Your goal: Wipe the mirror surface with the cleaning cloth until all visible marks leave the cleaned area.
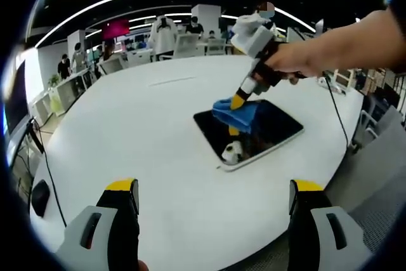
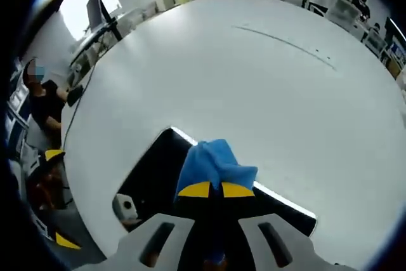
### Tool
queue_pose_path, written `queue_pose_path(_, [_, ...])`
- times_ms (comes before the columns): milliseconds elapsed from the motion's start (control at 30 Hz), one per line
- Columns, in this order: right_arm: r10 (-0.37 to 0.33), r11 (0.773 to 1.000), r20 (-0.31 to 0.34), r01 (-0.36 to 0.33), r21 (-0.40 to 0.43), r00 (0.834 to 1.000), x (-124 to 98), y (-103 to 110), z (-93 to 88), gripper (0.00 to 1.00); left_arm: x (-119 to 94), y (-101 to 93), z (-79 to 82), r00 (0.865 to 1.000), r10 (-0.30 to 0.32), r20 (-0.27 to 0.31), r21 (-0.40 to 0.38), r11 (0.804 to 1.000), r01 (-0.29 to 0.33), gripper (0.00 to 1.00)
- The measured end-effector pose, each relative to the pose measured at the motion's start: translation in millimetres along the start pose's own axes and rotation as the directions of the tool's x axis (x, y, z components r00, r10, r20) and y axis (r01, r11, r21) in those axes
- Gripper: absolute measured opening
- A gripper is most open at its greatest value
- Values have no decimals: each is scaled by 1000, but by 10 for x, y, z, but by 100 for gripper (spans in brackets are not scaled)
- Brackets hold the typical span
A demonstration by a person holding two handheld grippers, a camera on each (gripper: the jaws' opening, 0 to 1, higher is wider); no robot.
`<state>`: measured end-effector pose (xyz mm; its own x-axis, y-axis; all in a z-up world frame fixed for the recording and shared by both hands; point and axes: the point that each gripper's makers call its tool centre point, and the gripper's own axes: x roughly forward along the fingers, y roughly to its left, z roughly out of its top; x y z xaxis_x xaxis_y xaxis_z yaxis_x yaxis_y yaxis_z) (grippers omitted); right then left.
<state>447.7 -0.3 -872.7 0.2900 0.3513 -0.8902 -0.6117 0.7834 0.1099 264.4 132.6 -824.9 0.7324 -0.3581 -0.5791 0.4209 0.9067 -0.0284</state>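
Observation:
A rectangular mirror [image 1: 266, 132] with a pale rim lies flat on the white table [image 1: 146, 125], dark and reflective. My right gripper [image 1: 237, 101], held by a hand reaching in from the right, presses a blue cleaning cloth [image 1: 233, 113] onto the mirror's far left part. In the right gripper view the cloth [image 2: 214, 162] is pinched between the yellow-tipped jaws of my right gripper [image 2: 216, 190], over the mirror [image 2: 152, 176]. My left gripper [image 1: 214, 190] hangs open above the table's near edge, well short of the mirror, holding nothing.
The round white table [image 2: 254, 80] spreads wide around the mirror. A black cable [image 1: 339, 122] runs off its right edge. Desks, chairs and several people stand in the office behind. A dark mouse-like object [image 1: 39, 196] lies at the left edge.

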Motion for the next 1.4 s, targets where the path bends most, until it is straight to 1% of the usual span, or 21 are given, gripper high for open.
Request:
queue_pose_path(33, [-5, 1000, 17, 5, -7, 1000, 11, -34, 37, 0, 0, 2, -1, 1000, 1, 0, 0, 1000, -1, 99])
queue_pose_path(67, [5, 1000, 11, -5, 6, 1000, 14, -47, 41, 0, -1, 2, 2, 1000, 1, 1, -1, 1000, -1, 99])
queue_pose_path(100, [-6, 1000, 22, 6, 5, 1000, 3, -47, 35, 0, 0, 2, -1, 1000, 1, 0, -2, 1000, -1, 99])
queue_pose_path(200, [-9, 1000, 20, 8, 4, 1000, 19, -51, 53, 0, 0, 3, -1, 1000, 1, 0, -1, 1000, -1, 99])
queue_pose_path(267, [-8, 1000, 18, 8, -10, 1000, 14, -34, 31, 0, 0, 5, -3, 1000, 2, 0, -1, 1000, -2, 99])
queue_pose_path(600, [4, 1000, 25, -3, -22, 1000, -11, -29, 19, 0, 2, 7, -4, 1000, 3, -3, 1, 1000, -3, 99])
queue_pose_path(867, [-4, 1000, 22, 4, -29, 1000, -14, -106, -5, 0, -2, 11, -5, 1000, 4, -4, -2, 1000, -4, 99])
queue_pose_path(1000, [-8, 1000, 24, 9, -30, 1000, -36, -135, -35, 0, -4, 12, -4, 1000, 5, -5, -1, 1000, -5, 99])
queue_pose_path(1067, [-11, 1000, 24, 11, -27, 1000, -85, -124, -75, 0, -4, 12, -6, 1000, 5, -5, 0, 1000, -5, 99])
queue_pose_path(1200, [-16, 1000, 22, 16, -27, 1000, -105, -200, -85, 0, -4, 14, -5, 1000, 6, -6, -1, 1000, -6, 99])
queue_pose_path(1400, [-25, 999, 19, 26, -19, 1000, -119, -307, -147, 0, -3, 13, -6, 1000, 5, -7, 0, 1000, -5, 99])
